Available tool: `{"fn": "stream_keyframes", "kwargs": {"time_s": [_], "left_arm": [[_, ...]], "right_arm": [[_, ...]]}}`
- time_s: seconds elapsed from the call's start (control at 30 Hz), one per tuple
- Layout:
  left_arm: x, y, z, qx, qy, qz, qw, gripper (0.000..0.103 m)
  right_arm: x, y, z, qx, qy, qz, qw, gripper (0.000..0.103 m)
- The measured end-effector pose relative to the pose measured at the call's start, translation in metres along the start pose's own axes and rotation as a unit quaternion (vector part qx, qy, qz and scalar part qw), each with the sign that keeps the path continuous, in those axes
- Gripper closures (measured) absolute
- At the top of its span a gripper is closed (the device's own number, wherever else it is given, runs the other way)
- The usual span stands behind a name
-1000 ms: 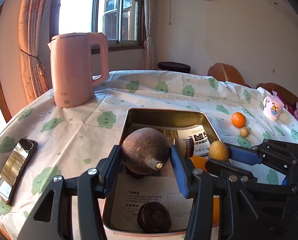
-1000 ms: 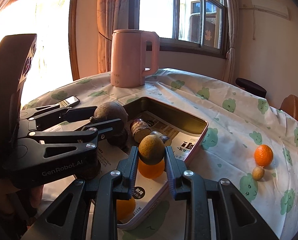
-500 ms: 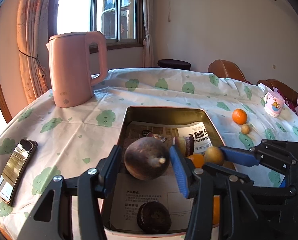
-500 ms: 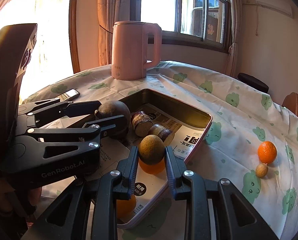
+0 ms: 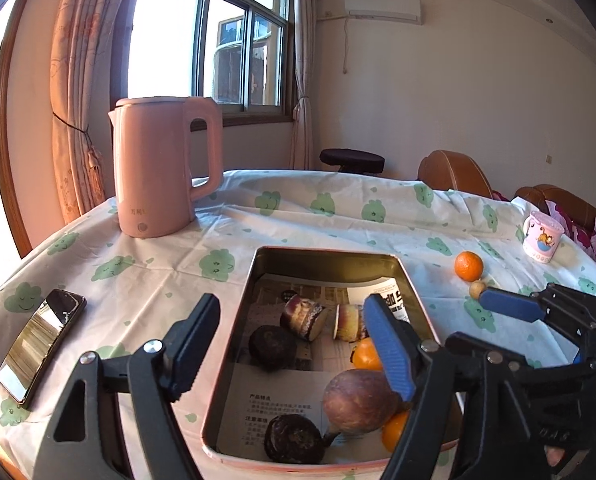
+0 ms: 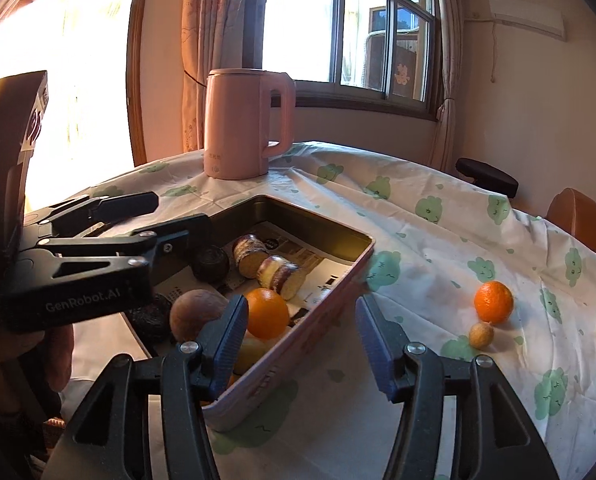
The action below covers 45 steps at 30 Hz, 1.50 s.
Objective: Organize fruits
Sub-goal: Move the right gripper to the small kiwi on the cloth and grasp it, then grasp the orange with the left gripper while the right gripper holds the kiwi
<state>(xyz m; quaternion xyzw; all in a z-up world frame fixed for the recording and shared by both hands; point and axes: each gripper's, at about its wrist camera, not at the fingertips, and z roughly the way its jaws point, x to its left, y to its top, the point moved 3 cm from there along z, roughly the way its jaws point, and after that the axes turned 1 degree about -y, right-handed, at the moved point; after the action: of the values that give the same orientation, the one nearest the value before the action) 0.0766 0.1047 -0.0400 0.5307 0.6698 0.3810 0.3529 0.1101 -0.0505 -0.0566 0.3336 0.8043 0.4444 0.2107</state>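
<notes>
My left gripper (image 5: 290,344) hangs over the metal tray (image 5: 325,252), its jaws opening and nothing between them. A round brown fruit (image 5: 357,400) lies loose in the tray below its right finger, beside two oranges (image 5: 367,354). My right gripper (image 6: 301,340) straddles the tray's near right rim (image 6: 337,280), its jaws also opening and empty. A yellowish fruit (image 6: 254,350) rests in the tray under an orange (image 6: 266,312), by its left finger. On the cloth to the right lie an orange (image 6: 493,302) and a small tan fruit (image 6: 481,335).
The tray also holds two dark round fruits (image 5: 272,342) and two cut pieces (image 5: 303,318) on printed paper. A pink kettle (image 5: 166,168) stands at the back left, a phone (image 5: 42,344) lies near the left edge, and a mug (image 5: 541,236) stands far right.
Both grippers went from shut to open. The brown fruit dropped from the left jaws into the tray, and the yellowish fruit dropped from the right jaws beside the oranges. The right gripper shifted right.
</notes>
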Motion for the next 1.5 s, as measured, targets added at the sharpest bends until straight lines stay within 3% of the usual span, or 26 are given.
{"fn": "stream_keyframes", "kwargs": {"time_s": [0.1, 0.2, 0.3, 0.57, 0.6, 0.67, 0.73, 0.97, 1.2, 1.33, 1.5], "left_arm": [[-0.014, 0.005, -0.004, -0.012, -0.011, 0.0, 0.9999, 0.021], [-0.035, 0.01, -0.006, -0.022, -0.017, 0.009, 0.9996, 0.016], [-0.057, 0.017, -0.003, -0.025, -0.025, 0.029, 0.999, 0.01], [-0.097, 0.035, 0.012, -0.023, -0.039, 0.064, 0.997, 0.007], [-0.1, 0.037, 0.015, -0.022, -0.038, 0.066, 0.9968, 0.007], [-0.106, 0.039, 0.02, -0.018, -0.041, 0.071, 0.9965, 0.007], [-0.112, 0.04, 0.027, -0.01, -0.043, 0.074, 0.9963, 0.007], [-0.139, 0.043, 0.05, 0.024, -0.068, 0.075, 0.9946, 0.007], [-0.184, 0.039, 0.083, 0.078, -0.102, 0.09, 0.9876, 0.007], [-0.204, 0.032, 0.115, 0.112, -0.101, 0.097, 0.9838, 0.009], [-0.221, 0.024, 0.15, 0.152, -0.108, 0.091, 0.9782, 0.02]], "right_arm": [[-0.04, -0.004, -0.01, 0.001, -0.029, 0.036, 0.999, 0.045], [-0.083, -0.011, -0.008, 0.021, -0.082, 0.076, 0.993, 0.045], [-0.113, -0.019, 0.004, 0.047, -0.107, 0.104, 0.988, 0.045], [-0.133, -0.02, 0.046, 0.109, -0.084, 0.132, 0.982, 0.046], [-0.135, -0.02, 0.052, 0.117, -0.082, 0.135, 0.98, 0.048], [-0.14, -0.023, 0.062, 0.129, -0.078, 0.141, 0.978, 0.066], [-0.143, -0.025, 0.069, 0.141, -0.065, 0.149, 0.977, 0.074], [-0.151, -0.025, 0.057, 0.122, -0.059, 0.15, 0.979, 0.075], [-0.211, -0.036, 0.035, 0.101, -0.159, 0.173, 0.967, 0.075], [-0.237, -0.043, 0.026, 0.097, -0.184, 0.19, 0.96, 0.075], [-0.249, -0.047, 0.024, 0.094, -0.167, 0.213, 0.958, 0.075]]}}
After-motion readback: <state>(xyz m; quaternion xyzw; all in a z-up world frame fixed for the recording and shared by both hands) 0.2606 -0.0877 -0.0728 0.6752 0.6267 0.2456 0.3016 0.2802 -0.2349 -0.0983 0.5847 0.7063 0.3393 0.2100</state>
